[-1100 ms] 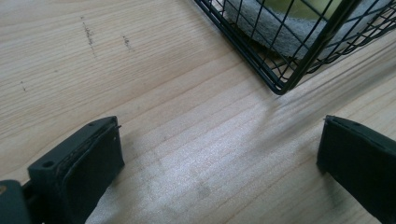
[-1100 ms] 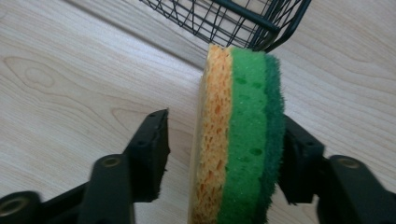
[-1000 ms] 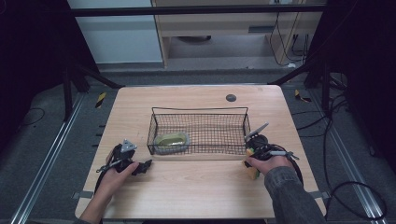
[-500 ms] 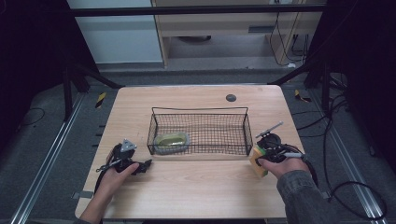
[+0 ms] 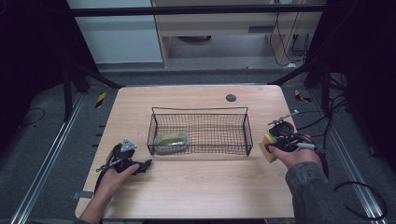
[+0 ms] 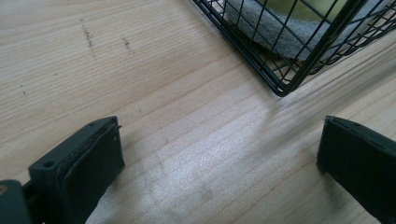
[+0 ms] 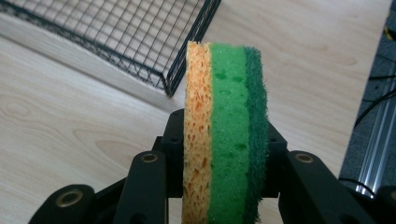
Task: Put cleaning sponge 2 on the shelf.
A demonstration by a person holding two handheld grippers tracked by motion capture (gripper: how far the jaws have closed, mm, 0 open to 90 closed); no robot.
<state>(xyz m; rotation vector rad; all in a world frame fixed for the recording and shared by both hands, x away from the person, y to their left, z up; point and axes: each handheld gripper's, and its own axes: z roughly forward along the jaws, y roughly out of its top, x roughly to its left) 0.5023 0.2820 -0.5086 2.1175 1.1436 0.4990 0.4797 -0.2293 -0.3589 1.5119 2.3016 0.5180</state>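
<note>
Right gripper point(image 7: 224, 186) clamped on layered orange-and-green sponge point(image 7: 226, 126), right of wire basket point(image 5: 200, 112), left gripper point(image 6: 219, 158) jaws wide apart over bare table point(image 6: 154, 84), green pad point(image 5: 172, 140) inside basket's left end

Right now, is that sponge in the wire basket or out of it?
Out. The sponge is clamped on edge between the right gripper's jaws, beside the basket's right end.

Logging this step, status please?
Right gripper shut on layered orange-green sponge, beside black wire basket. Left gripper open over wooden table. Nothing blocks.
</note>
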